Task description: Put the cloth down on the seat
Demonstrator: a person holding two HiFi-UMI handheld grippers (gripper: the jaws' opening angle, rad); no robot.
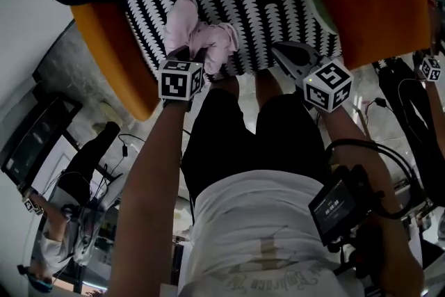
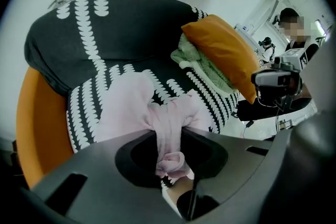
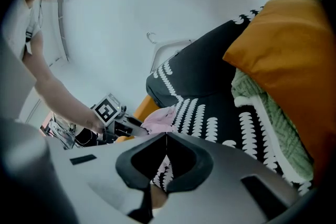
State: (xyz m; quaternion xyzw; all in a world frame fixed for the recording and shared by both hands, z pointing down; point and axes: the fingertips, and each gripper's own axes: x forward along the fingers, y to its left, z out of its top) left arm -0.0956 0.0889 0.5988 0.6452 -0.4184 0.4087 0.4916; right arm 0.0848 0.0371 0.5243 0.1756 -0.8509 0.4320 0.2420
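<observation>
A pink cloth (image 1: pixel 200 35) lies bunched on the chair's black seat cushion with white scallop rows (image 1: pixel 278 3). My left gripper (image 1: pixel 197 55) is shut on the cloth's near end. In the left gripper view, a twisted strand of the cloth (image 2: pixel 169 136) runs down between the jaws, and the rest spreads over the seat (image 2: pixel 84 113). My right gripper (image 1: pixel 281 51) hovers at the seat's front edge, right of the cloth. Its jaws (image 3: pixel 166 136) meet with nothing between them. The right gripper view shows the cloth (image 3: pixel 157 120) to its left.
The chair has an orange shell (image 1: pixel 111 45). An orange pillow (image 2: pixel 220 52) leans over a green blanket (image 2: pixel 202 65) at the seat's right side. A person crouches on the floor at lower left (image 1: pixel 62 233). Another person with a marker cube (image 1: pixel 430 67) stands at right, among cables.
</observation>
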